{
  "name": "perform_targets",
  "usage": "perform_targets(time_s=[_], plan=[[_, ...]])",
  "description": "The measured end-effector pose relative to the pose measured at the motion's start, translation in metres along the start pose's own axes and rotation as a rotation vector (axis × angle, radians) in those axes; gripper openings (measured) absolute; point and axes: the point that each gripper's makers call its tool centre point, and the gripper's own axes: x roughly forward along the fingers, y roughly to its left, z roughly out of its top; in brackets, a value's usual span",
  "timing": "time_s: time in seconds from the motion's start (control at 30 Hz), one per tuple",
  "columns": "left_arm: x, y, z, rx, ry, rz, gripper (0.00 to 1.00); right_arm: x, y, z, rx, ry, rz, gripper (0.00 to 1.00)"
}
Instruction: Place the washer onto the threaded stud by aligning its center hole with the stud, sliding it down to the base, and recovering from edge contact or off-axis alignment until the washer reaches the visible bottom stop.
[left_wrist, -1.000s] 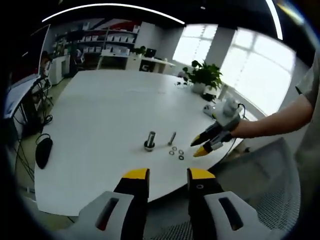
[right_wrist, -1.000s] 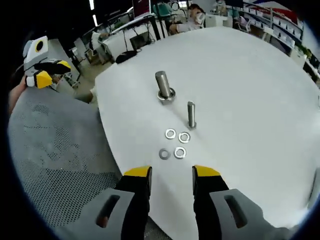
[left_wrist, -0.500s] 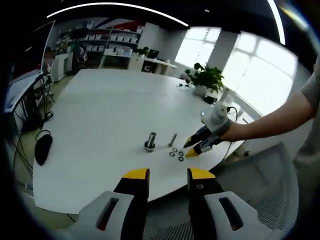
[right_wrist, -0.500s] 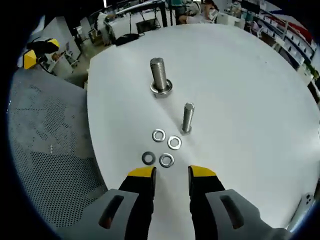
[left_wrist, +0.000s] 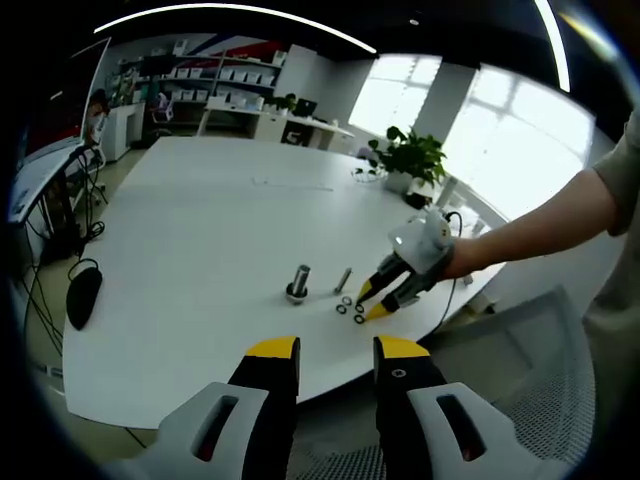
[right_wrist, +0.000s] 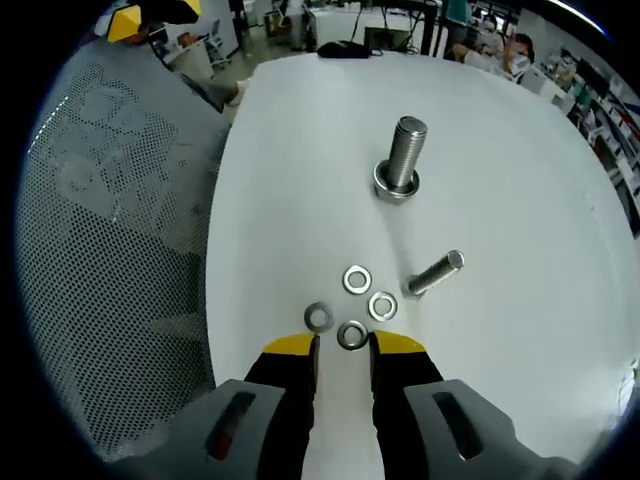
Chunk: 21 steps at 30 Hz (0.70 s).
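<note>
Approach is what has changed over the last second: the right gripper (right_wrist: 341, 346) has come down from well back of the table edge to the cluster of 4 washers (right_wrist: 350, 307), and its jaws, wide apart a second ago, now stand narrowed to a small gap with nothing between them. The nearest washer (right_wrist: 351, 334) lies flat on the white table (right_wrist: 520, 240) just ahead of the yellow tips, so I judge a pick is imminent and no washer has yet gone onto a stud. In the right gripper view the thick threaded stud (right_wrist: 402, 155) stands upright on its base further off, already ringed at the foot, and a slimmer bolt (right_wrist: 434, 274) stands just beside the washers, leaning in this tilted view. The left gripper view gives the wider picture: the right gripper (left_wrist: 377, 299) reaches in on a person's forearm (left_wrist: 530, 228), tips down at the washers (left_wrist: 350, 308), with the stud (left_wrist: 299, 283) just beyond. The left gripper (left_wrist: 336, 356) hangs back off the table edge, jaws parted and empty. A dark mouse (left_wrist: 82, 297) sits near the table's far side.
</note>
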Motion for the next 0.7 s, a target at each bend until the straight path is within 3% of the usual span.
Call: perform_targets(time_s=[0.13, 0.33, 0.5, 0.7], plan=[[-0.0004, 0.0001, 0.0002, -0.001, -0.002, 0.002, 0.27, 0.0005, -0.0005, -0.0007, -0.1, 0.077, 0.035, 0.19], [-0.0007, -0.0007, 0.0018, -0.008, -0.011, -0.004, 0.27, 0.0008, -0.0011, 0.0014, -0.142, 0.166, 0.042, 0.16], [-0.0001, -0.0011, 0.0017, -0.01, -0.008, -0.008, 0.27, 0.0013, -0.0002, 0.0002, -0.205, 0.28, 0.027, 0.16], [-0.0001, -0.0021, 0.0025, -0.016, -0.013, -0.012, 0.27, 0.0018, 0.0003, 0.0012, -0.162, 0.347, -0.002, 0.16]])
